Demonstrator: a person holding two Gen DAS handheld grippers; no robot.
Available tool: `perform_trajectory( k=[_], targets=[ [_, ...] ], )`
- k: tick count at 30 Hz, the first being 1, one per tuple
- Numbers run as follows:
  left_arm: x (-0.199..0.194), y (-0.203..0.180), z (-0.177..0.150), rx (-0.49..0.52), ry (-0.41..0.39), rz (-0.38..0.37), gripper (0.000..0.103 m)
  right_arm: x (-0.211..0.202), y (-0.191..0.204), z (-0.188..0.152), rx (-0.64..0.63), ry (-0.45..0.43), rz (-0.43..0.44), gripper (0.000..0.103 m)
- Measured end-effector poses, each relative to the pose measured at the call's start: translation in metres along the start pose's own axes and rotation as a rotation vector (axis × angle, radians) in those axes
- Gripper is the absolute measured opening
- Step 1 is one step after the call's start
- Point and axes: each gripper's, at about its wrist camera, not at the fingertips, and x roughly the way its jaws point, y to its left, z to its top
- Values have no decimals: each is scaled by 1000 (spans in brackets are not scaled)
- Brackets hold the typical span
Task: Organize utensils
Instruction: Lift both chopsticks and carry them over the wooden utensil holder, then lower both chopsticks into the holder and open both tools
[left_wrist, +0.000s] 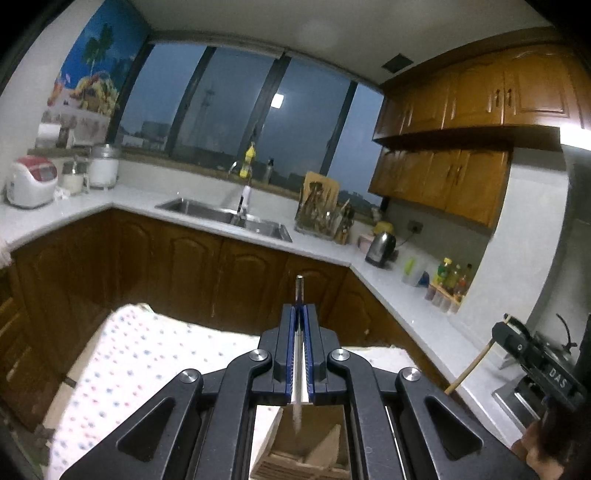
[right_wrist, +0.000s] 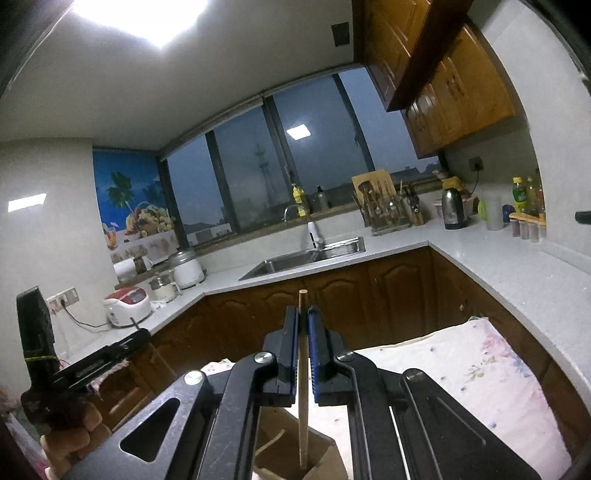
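My left gripper (left_wrist: 300, 308) is shut on a thin silver metal chopstick (left_wrist: 299, 291). Its tip sticks out past the fingertips and its other end hangs over a wooden holder (left_wrist: 314, 456) below the jaws. My right gripper (right_wrist: 303, 314) is shut on a pale wooden chopstick (right_wrist: 303, 387). That one stands nearly upright, with its lower end inside a brown box-like holder (right_wrist: 325, 458). In the left wrist view the right gripper (left_wrist: 506, 332) shows at the far right with the wooden chopstick (left_wrist: 467, 369) slanting down from it.
A cloth-covered table (left_wrist: 140, 354) lies under both grippers, floral in the right view (right_wrist: 480, 369). Beyond it, an L-shaped white counter (left_wrist: 325, 254) carries a steel sink (left_wrist: 207, 208), a utensil rack (left_wrist: 321, 218), a kettle (left_wrist: 380, 249), bottles (left_wrist: 452, 277) and a rice cooker (left_wrist: 31, 181). A hand (right_wrist: 66, 435) shows lower left.
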Motion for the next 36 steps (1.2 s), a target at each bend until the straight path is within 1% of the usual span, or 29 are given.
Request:
perform_trajectory(
  k=[2,4,5,6,7,8,9,10,13,17,18,23,25,26,28,29,30,32,33,34,35,36],
  targets=[
    [24,4,-15,-18,11,0,3,8,-2,-12,-3,-6,-10,5],
    [42,10,-20,-38,19,2,3,14,-3,-24,0,-11,-11,5],
    [53,14,-29,-54,28,5,3,16,-4,-26,5,-12,-13,5],
    [60,17,-27,-67,34,6,3,17,-6,-32,14,-15,-15,5],
    [70,20,-34,-82,46,7,3,18,-8,-36,21,-18,-18,5],
    [77,24,-33,-94,56,7,3,20,-9,-40,26,-21,-22,5],
    [79,28,-29,-100,61,7,3,20,-11,-42,32,-23,-23,5],
    [86,29,-34,-102,69,11,2,21,-12,-45,36,-20,-24,5],
    [89,29,-33,-102,88,17,3,27,-16,-53,45,21,-32,5],
    [95,30,-29,-95,90,21,3,28,-20,-54,50,38,-30,5],
    [86,30,-30,-94,92,18,3,29,-20,-53,53,46,-30,5],
    [79,30,-22,-99,121,22,3,33,-24,-52,73,85,-37,6],
    [76,29,-20,-102,127,19,4,34,-27,-51,92,101,-36,10],
    [77,29,-19,-100,132,23,5,34,-29,-53,98,103,-35,10],
    [74,30,-21,-99,136,35,13,33,-30,-52,106,107,-33,11],
    [74,31,-20,-102,136,39,20,33,-30,-52,109,110,-31,11],
    [73,31,-20,-104,134,47,28,33,-31,-51,114,117,-29,13],
    [69,33,-20,-109,131,48,38,31,-32,-49,125,121,-16,31],
    [67,32,-21,-108,129,48,42,29,-32,-49,131,120,-4,49],
    [63,32,-21,-109,131,48,46,24,-32,-48,138,112,10,58],
    [58,32,-20,-111,130,49,55,20,-33,-48,141,107,13,61],
    [51,32,-21,-110,122,49,62,15,-33,-46,144,102,17,68]
  ],
)
